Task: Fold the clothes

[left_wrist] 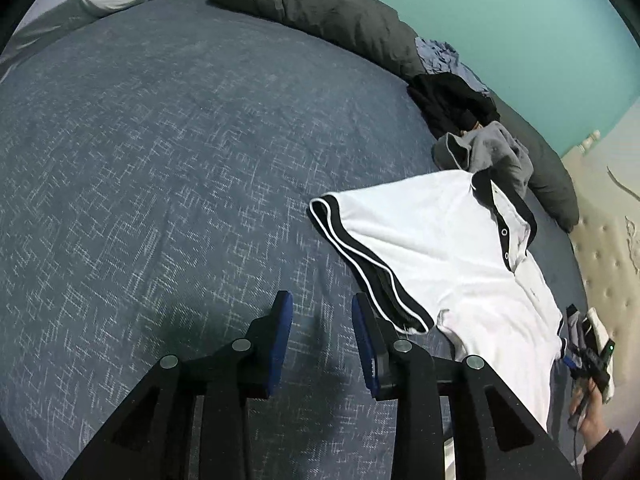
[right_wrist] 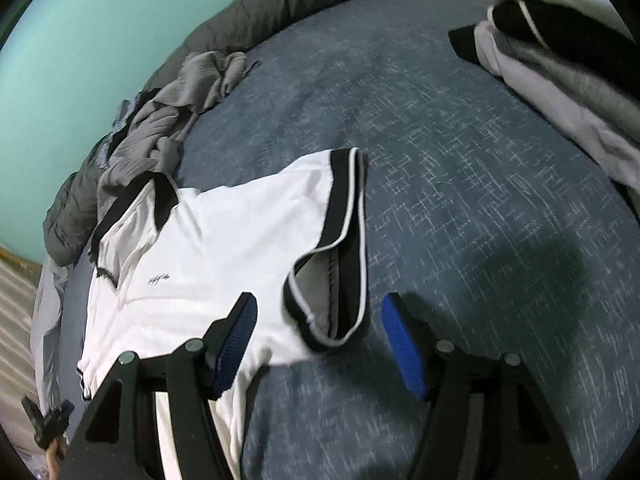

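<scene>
Left gripper: jaws apart, empty, hovering over blue bedspread, right blue pad just beside black-trimmed sleeve of white polo shirt. Right gripper: jaws spread wide, nothing held, straddling same sleeve's cuff opening; left pad over white body fabric. Shirt lies front up, placket and black collar toward crumpled grey garment. Black garment beyond that, dark grey duvet along teal wall. Stacked clothes at far right in right view.

Both wrist views look down closely, sharing the white shirt.
</scene>
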The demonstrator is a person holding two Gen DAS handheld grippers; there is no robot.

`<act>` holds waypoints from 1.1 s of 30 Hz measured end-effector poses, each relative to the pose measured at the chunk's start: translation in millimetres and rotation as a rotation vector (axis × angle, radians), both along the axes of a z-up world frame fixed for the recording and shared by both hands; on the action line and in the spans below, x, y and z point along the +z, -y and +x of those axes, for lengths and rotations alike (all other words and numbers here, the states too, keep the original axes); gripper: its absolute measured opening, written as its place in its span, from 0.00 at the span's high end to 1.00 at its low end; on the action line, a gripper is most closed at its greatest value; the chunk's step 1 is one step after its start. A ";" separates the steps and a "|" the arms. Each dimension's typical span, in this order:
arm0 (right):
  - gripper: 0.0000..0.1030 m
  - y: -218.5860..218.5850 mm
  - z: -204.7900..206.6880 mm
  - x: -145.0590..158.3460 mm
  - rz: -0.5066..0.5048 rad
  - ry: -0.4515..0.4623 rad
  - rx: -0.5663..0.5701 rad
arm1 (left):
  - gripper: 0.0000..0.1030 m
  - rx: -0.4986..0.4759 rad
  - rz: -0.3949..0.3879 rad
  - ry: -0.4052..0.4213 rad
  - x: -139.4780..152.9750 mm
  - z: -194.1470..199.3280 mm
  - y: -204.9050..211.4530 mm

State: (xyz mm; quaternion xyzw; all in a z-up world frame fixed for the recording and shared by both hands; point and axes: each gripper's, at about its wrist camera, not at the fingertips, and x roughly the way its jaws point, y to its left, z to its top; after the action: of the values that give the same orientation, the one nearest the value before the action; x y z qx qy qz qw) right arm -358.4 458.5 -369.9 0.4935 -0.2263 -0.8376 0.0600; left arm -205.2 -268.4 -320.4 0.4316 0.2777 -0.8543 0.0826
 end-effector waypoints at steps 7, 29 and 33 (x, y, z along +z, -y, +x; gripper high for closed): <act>0.97 -9.0 5.9 -13.2 -0.020 -0.009 -0.038 | 0.67 -0.013 0.001 0.021 -8.9 -0.1 -6.9; 0.97 3.9 15.8 -5.0 -0.072 -0.071 0.051 | 0.67 -0.049 0.005 0.034 -9.3 4.4 -19.8; 0.97 -1.1 26.4 -9.4 -0.069 -0.058 0.040 | 0.67 -0.049 0.002 0.037 -10.2 7.0 -17.1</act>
State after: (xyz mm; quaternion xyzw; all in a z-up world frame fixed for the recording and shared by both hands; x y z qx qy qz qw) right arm -332.0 459.5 -379.4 0.4709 -0.2431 -0.8420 0.1004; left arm -198.2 -251.3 -330.6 0.4542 0.2665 -0.8475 0.0665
